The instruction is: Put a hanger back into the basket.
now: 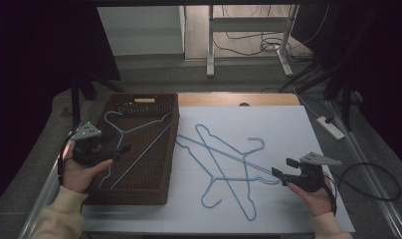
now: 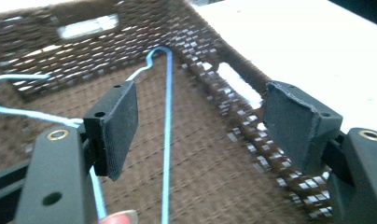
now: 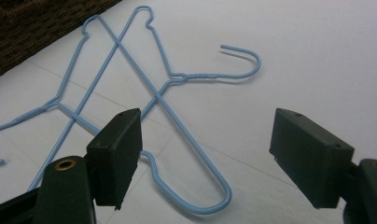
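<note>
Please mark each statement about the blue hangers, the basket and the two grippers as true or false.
1. One blue hanger lies inside the brown woven basket. True.
2. The left gripper is shut on that hanger. False: its jaws stand open, with the wire below them, not pressed.
3. Two hangers lie crossed on the white sheet. True.
4. The right gripper is lifting a hanger off the sheet. False: its jaws are open and the hangers lie flat.
5. The basket stands to the right of the sheet. False: it stands to its left in the high view.
</note>
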Demonstrator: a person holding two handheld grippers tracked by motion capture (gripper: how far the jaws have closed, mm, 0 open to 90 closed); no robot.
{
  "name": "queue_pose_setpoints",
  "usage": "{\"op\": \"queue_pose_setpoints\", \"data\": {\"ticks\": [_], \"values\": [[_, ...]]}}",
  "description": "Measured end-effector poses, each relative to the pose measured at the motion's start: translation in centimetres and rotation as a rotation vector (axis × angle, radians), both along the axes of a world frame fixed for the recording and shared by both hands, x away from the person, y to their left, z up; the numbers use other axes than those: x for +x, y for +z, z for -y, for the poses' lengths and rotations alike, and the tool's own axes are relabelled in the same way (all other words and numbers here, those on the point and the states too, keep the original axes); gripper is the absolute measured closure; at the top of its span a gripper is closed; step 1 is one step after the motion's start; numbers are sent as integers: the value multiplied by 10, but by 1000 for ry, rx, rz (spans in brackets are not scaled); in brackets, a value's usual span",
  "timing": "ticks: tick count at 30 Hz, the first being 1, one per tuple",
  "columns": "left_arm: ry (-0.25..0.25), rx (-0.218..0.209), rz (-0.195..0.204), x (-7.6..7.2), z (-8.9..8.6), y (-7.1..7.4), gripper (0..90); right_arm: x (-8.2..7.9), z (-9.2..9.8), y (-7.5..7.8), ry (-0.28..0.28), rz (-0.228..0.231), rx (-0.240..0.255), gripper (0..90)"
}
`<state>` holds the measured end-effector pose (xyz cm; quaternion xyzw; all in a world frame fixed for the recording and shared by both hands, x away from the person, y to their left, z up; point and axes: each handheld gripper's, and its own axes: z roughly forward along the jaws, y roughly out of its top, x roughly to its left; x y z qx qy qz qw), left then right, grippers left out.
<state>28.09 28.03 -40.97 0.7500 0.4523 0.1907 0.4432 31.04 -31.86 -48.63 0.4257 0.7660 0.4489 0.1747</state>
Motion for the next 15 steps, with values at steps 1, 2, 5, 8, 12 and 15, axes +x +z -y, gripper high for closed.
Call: {"op": "queue_pose_setpoints", "data": {"ticks": [1,2,5,8,12,15], "values": [[-15,-6,2,-2,7,1,265,0,0,0,0,0,0,256],[-15,-6,2,-2,7,1,263,0,0,0,0,-1,0,256],[-39,-23,1,-5,16,2,261,0,0,0,0,0,0,256],[-61,-35,4,-7,28,2,260,0,0,0,0,0,0,256],[-86,-44,11,-10,44,2,260,0,0,0,2,0,3,256],[-114,-43,23,-12,60,2,260,0,0,0,4,0,0,256]]}}
